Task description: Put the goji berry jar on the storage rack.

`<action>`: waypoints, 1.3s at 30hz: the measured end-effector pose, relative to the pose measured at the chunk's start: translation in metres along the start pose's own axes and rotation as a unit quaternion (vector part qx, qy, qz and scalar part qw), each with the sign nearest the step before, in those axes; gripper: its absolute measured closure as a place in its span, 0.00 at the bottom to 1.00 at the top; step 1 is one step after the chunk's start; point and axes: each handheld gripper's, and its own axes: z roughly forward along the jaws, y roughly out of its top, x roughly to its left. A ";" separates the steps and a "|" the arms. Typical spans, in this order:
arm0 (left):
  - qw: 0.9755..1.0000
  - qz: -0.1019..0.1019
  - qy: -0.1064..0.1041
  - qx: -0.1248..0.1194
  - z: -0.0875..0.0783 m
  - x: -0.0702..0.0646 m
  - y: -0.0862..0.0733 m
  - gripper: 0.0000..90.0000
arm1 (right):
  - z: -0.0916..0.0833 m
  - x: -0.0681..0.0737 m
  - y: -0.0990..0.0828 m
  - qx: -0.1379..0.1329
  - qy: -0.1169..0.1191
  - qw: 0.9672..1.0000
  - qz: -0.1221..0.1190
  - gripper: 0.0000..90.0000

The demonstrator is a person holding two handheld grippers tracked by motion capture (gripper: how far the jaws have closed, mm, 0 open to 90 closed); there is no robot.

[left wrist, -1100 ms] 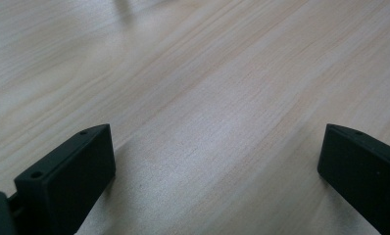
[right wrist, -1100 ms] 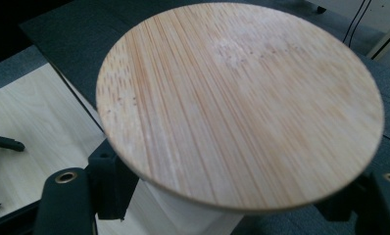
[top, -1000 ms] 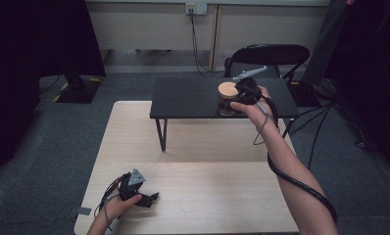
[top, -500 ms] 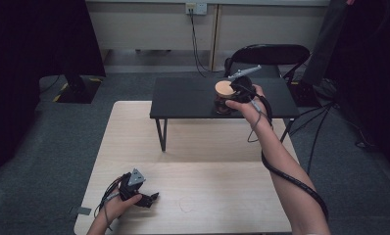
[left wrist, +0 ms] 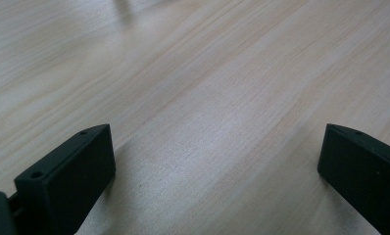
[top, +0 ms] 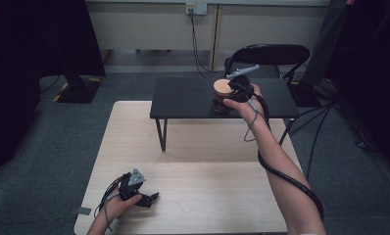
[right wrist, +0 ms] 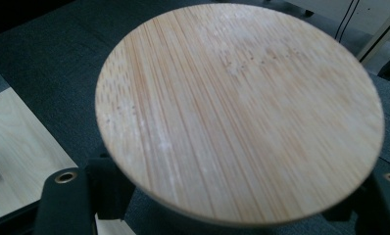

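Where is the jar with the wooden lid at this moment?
In the high view, the jar with the wooden lid stands on the black raised shelf at the table's far side, right of centre, with the right claw around it, in front of the black chair.

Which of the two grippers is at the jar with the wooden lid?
The right gripper, up on the black table at the jar. The left gripper rests open on the light wooden table.

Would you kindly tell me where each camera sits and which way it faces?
High view: above the person's side, looking forward and down on the wooden table; both forearms, left gripper.
Left gripper view: looks along open jaws at bare wood.
Right gripper view: jaws beneath the round wooden lid, shared with the high view.
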 end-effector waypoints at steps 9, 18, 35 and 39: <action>1.000 0.003 0.000 0.003 0.000 0.000 0.001 0.00 | -0.004 -0.001 -0.003 -0.008 0.001 1.000 0.005 0.24; 1.000 -0.001 0.000 -0.002 0.000 0.000 -0.001 0.00 | -0.019 -0.006 -0.014 -0.012 0.004 1.000 0.002 0.00; 1.000 0.003 0.000 0.001 0.000 0.000 0.000 0.00 | -0.047 -0.003 -0.059 -0.024 0.034 0.999 -0.011 0.00; 1.000 0.003 0.000 0.001 0.000 0.000 0.000 0.00 | -0.050 0.001 -0.071 -0.025 0.040 0.999 -0.019 0.00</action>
